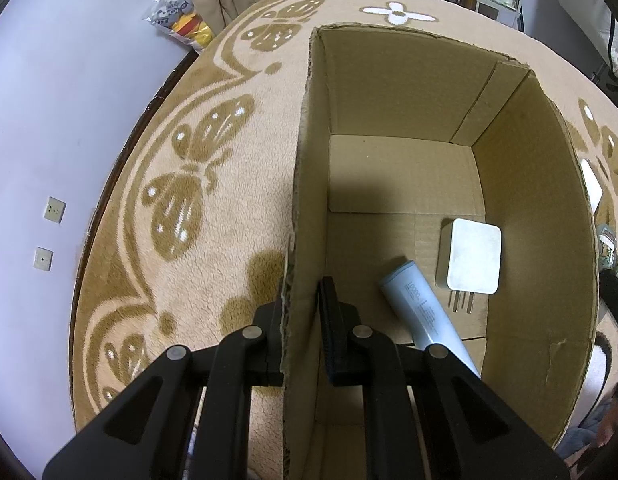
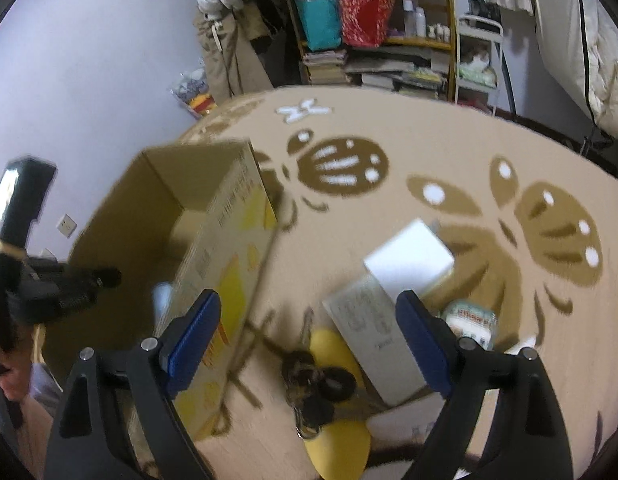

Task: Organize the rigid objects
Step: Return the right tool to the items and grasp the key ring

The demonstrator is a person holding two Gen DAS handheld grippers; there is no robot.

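Cardboard box [image 1: 529,208] sits open-topped on the butterfly-pattern rug [image 1: 197,200]; my left gripper [image 1: 303,320] has its jaws narrow, clamped on the box's near-left wall. Inside the box, a light-blue power bank [image 1: 421,312] lies beside a white charger [image 1: 471,258], which is close to the box's right wall. My right gripper [image 2: 309,328] hangs wide and empty just right of the box, over a blurred pile: grey flat box [image 2: 373,336], white block [image 2: 409,260], yellow pieces [image 2: 337,452], dark keys [image 2: 309,384].
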